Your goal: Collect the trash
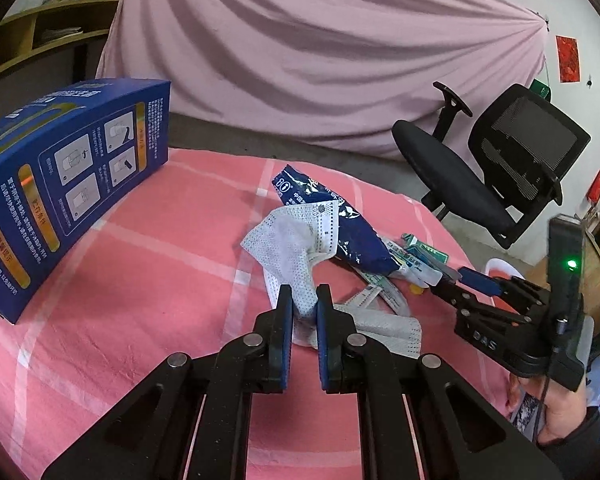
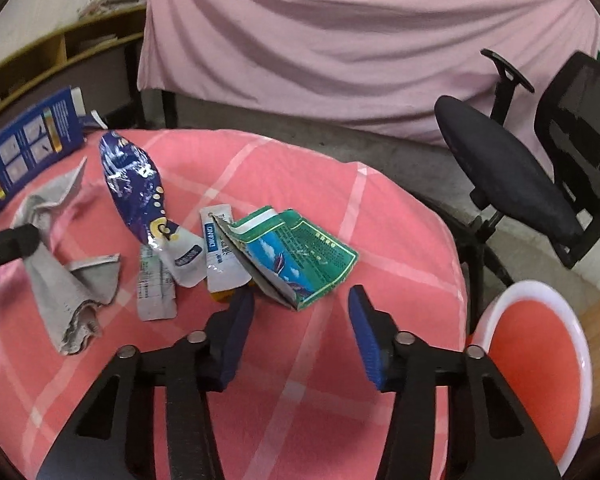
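Note:
My left gripper (image 1: 305,294) is shut on a crumpled grey face mask (image 1: 290,240) lying on the pink checked table (image 1: 140,264). The mask also shows in the right wrist view (image 2: 56,264), with the left gripper's tip (image 2: 8,244) on it. A dark blue foil wrapper (image 2: 134,184) lies beside the mask, also seen in the left wrist view (image 1: 340,220). White sachets (image 2: 220,252) and a green-and-white packet (image 2: 296,256) lie to its right. My right gripper (image 2: 300,300) is open, its fingers just short of the green packet; it also shows in the left wrist view (image 1: 466,280).
A blue cardboard box (image 1: 60,184) stands at the table's left. A red bin with a white rim (image 2: 540,360) sits below the table's right edge. A black office chair (image 2: 540,160) stands beyond the table, before a pink hanging cloth (image 1: 320,60).

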The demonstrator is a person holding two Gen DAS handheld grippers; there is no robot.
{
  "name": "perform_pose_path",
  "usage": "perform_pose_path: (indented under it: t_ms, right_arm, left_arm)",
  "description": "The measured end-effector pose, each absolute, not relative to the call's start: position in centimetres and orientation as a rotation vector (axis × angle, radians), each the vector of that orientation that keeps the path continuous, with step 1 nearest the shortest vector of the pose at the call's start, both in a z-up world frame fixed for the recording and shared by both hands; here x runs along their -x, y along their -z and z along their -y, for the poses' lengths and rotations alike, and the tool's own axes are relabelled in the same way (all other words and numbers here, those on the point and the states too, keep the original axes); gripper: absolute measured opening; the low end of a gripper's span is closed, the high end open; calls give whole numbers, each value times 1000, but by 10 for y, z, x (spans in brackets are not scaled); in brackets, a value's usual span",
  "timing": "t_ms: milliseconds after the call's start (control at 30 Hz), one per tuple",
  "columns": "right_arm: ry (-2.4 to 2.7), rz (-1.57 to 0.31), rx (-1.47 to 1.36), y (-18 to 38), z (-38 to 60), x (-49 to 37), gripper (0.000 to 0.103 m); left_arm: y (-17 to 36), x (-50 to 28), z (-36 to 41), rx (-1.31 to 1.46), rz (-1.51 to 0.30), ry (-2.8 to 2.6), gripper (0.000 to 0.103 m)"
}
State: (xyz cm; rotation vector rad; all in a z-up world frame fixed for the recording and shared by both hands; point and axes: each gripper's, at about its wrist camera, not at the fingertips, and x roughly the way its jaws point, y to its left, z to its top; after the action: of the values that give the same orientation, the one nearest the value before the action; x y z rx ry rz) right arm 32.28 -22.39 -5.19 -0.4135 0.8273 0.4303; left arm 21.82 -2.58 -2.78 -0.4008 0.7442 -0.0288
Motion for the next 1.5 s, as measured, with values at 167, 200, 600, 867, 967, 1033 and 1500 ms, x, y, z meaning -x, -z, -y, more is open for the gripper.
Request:
perform_pose_path:
  t_ms: [167, 200, 600, 867, 967, 1033, 1500]
  right_arm:
    - [-468, -821, 433, 52, 222, -319, 11]
    - [-474, -815, 433, 51, 223, -318, 8]
    - [-458, -638, 400, 29, 228, -296, 4]
    - [-516, -662, 317, 23, 234, -297, 4]
    - [-597, -738, 306, 27, 234, -289, 4]
    - [-596, -742, 327, 28, 233, -281, 6]
    - [-487, -781, 241, 30, 249, -308, 52]
  left_arm:
    - [28, -217, 25, 415, -747, 35, 8]
    - [28, -218, 23, 419, -749, 36, 8]
    - [27, -219, 19, 412, -742, 46, 8]
    - [28, -220, 18, 413, -744, 48, 8]
    - [28, -220, 18, 415, -749, 50, 8]
    - [29, -221, 18, 415, -753, 50, 8]
    - [30, -226, 17, 412, -764, 56, 8]
